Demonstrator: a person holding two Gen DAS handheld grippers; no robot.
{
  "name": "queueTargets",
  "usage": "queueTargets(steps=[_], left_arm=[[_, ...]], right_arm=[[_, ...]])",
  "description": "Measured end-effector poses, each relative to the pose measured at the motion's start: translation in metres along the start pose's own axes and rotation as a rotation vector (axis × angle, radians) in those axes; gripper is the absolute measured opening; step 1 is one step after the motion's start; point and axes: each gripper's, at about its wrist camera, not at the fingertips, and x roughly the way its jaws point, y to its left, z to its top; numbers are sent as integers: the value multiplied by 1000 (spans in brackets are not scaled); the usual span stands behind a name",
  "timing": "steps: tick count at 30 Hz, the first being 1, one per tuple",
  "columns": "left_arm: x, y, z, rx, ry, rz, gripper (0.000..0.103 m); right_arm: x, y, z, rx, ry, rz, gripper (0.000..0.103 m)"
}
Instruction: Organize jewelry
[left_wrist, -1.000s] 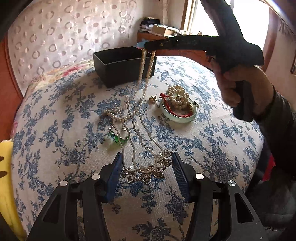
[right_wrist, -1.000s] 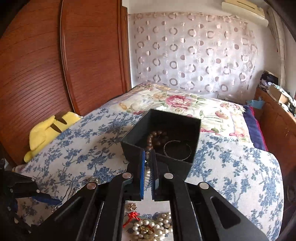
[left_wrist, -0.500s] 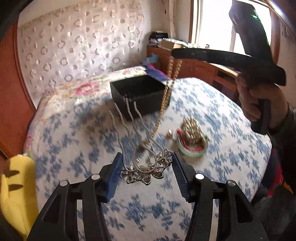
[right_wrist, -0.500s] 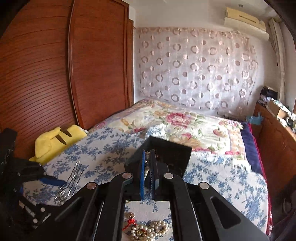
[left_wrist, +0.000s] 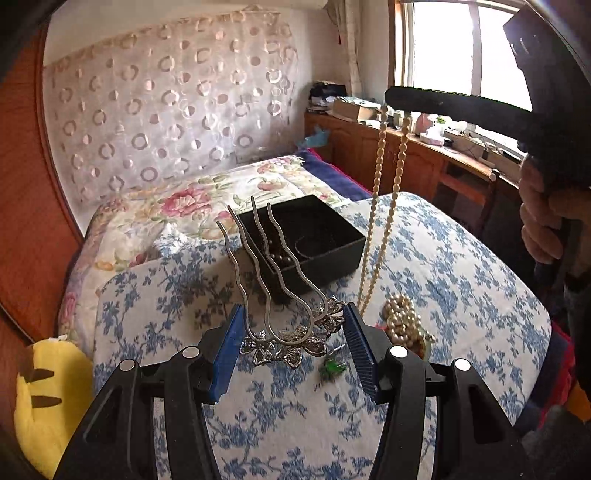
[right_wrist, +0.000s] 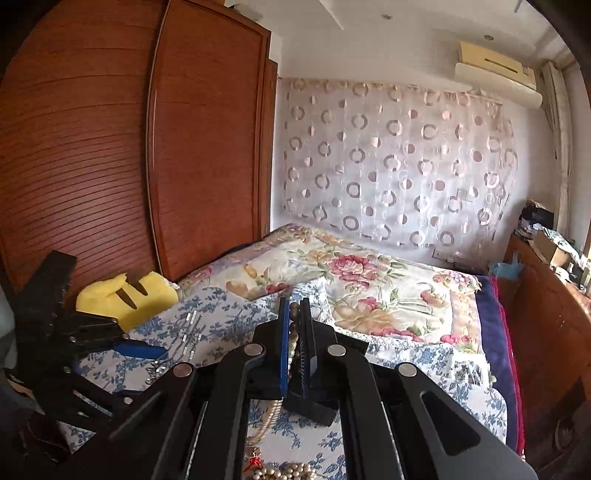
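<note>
Two pieces of jewelry are held above the bed (left_wrist: 461, 280), each by one gripper, with the black box (left_wrist: 325, 236) taken as the landmark. The left gripper (left_wrist: 293, 332) holds the silver hair comb (left_wrist: 284, 321) by its ornate flower base, which spans the gap between the blue fingers (left_wrist: 229, 354); the fingers stand fairly wide and appear to bear on the two ends of the base. The four wavy prongs point away from the fingers toward the box, their tips overlapping its near wall in the left wrist view. The comb is judged light and stiff, with thin prongs that could bend or snag; the solid base is the sound place to grip.

The right gripper (right_wrist: 293, 332) is closed narrowly on the pearl necklace (left_wrist: 384, 206), a few beads pinched between the pads. In the left wrist view its two strands hang from the fingers beside the right corner of the box; the lower end is near a heap of pearl beads (left_wrist: 402, 321) on the blue floral cover, and contact cannot be told. The necklace is judged limp, smooth and prone to swing or slip, so a pinch across the beads with the strand hanging free suits it.

A dark bead bracelet (left_wrist: 277, 258) and a thin ring-shaped bangle (left_wrist: 314, 247) lie inside the box. A small green ornament (left_wrist: 332, 367) lies on the cover, nearer the left fingers than the box.
</note>
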Motion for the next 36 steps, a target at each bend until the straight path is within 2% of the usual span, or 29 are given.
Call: queueTargets(steps=[11,24,29,36], left_arm=[[16,6,16,-11,5,-15,52],[46,16,58,-16,3,-15,52],[69,19,68,-24,16,-15,52],[108,19,74,-36,63,-19,52]], right_arm=[[-9,-15,33,-16,-40,-4,6],[20,-45,65,-10,-55,-2,6],[49,-58,45,20,19,31,6],[101,-63,-14,59,180,74,7]])
